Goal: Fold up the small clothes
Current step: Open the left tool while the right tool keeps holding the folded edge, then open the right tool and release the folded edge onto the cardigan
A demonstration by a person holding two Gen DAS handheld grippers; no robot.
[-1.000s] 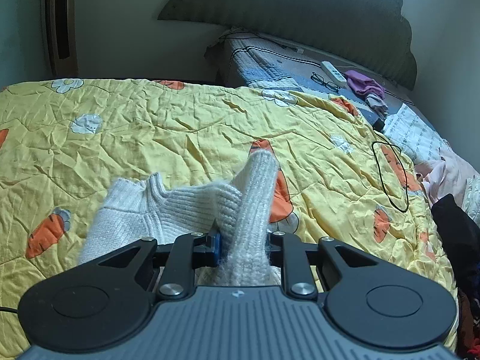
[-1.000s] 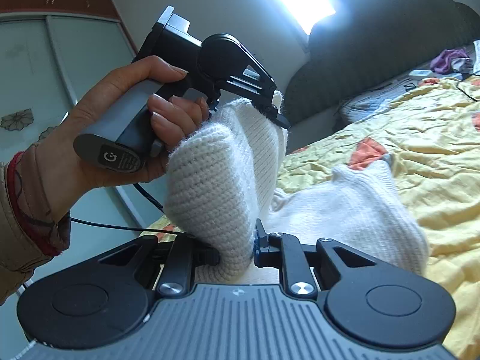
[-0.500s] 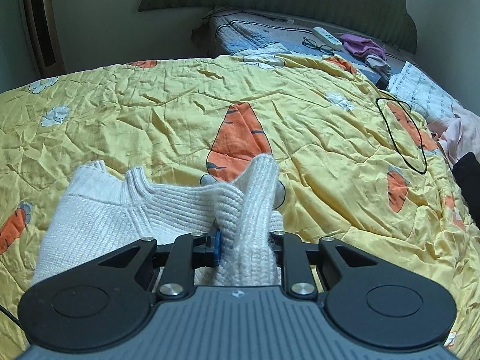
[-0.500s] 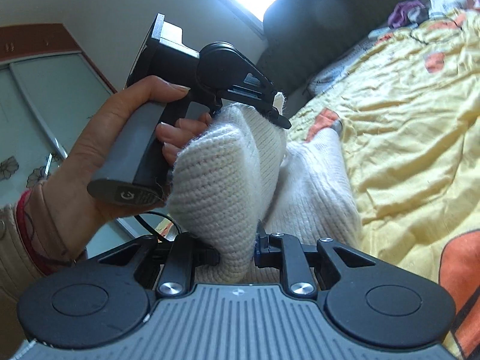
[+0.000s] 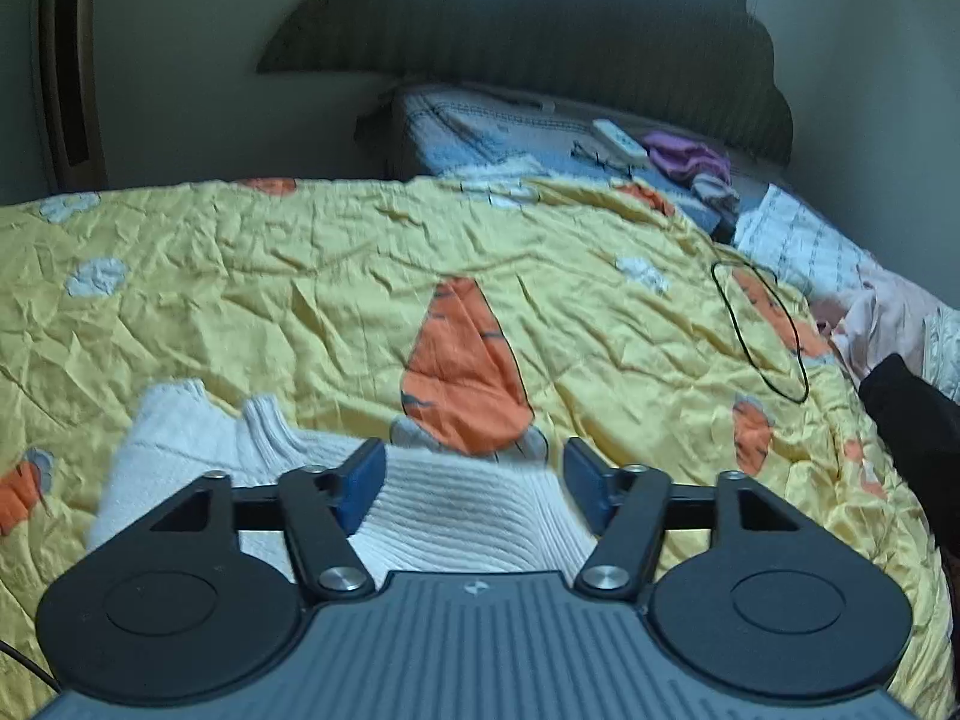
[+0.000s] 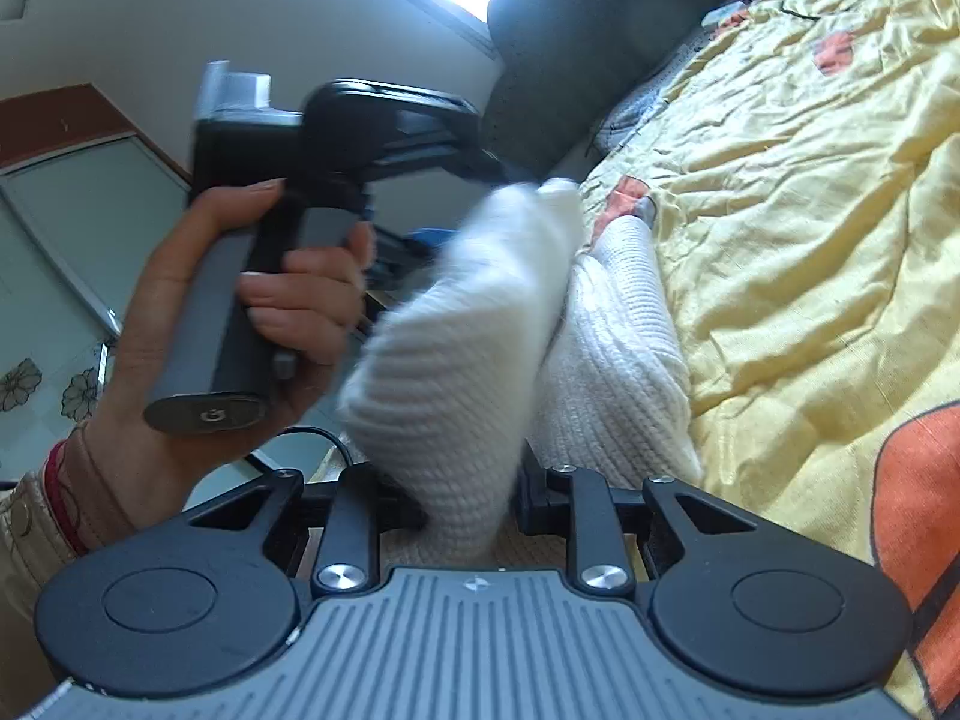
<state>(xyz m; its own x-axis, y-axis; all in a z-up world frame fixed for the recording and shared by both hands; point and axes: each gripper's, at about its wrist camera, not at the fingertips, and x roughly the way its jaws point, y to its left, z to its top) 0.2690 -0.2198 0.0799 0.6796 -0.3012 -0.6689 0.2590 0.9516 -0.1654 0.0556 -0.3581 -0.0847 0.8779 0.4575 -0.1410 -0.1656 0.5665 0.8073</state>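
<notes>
A white knit sweater lies on the yellow carrot-print quilt, its ribbed collar at the left. My left gripper is opening; its blue pads stand wide apart, clear of the knit that lies flat between and below them. In the right wrist view a raised fold of the sweater fills the gap of my right gripper, whose jaws are starting to open but still press on the knit. A hand holds the left gripper's handle just behind that fold.
A dark padded headboard and a pillow with a remote and purple cloth stand at the far end. A black cable loop lies on the quilt's right side, near pink clothes and a dark garment.
The left gripper let go of the sweater fold and its jaws spread wide; the knit dropped flat. Both grippers came lower toward the quilt. The right wrist rolled.
</notes>
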